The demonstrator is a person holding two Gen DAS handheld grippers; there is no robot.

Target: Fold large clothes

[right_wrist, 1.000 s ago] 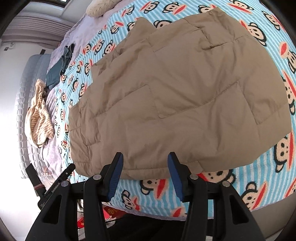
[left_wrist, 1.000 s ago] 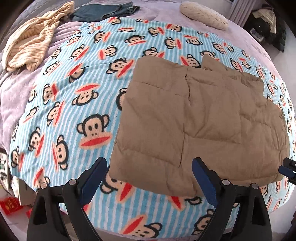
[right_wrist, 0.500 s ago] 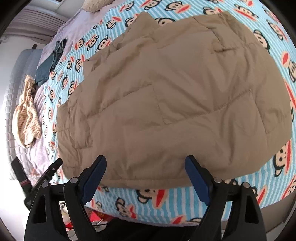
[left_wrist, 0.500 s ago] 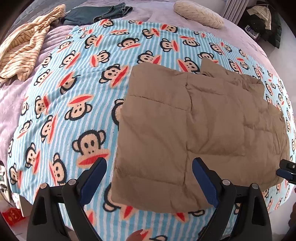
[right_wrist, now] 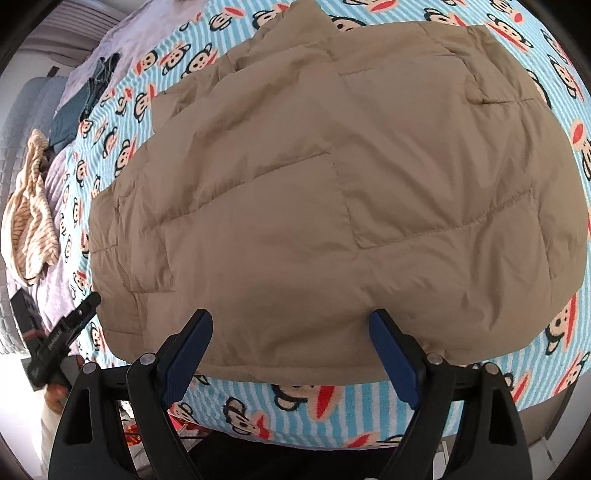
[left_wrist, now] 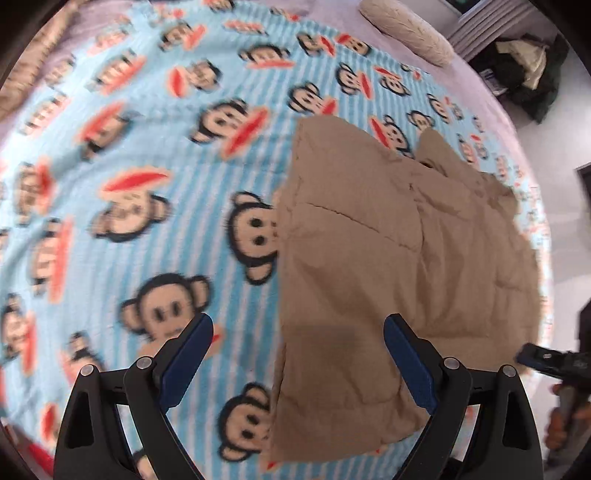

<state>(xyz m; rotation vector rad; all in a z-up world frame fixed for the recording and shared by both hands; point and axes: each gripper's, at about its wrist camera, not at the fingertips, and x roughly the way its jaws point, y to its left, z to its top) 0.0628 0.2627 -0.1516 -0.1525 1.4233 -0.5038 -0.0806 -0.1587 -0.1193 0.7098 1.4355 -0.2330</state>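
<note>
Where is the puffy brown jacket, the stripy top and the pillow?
Tan quilted jacket (right_wrist: 332, 192), right wrist view, on its middle panel.
Striped cream top (right_wrist: 31, 206), right wrist view, on its crumpled middle.
Cream pillow (left_wrist: 406, 31), left wrist view, on its top surface.

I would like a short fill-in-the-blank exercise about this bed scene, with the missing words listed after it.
1. The quilted jacket lying on the bed is ____ in colour.
2. The blanket under it is printed with cartoon ____ faces.
3. The jaws of the right gripper stand ____, with nothing pressed between them.
4. The striped garment lies on the ____ sheet, off the blanket.

Missing words: tan; monkey; open; lilac
</note>
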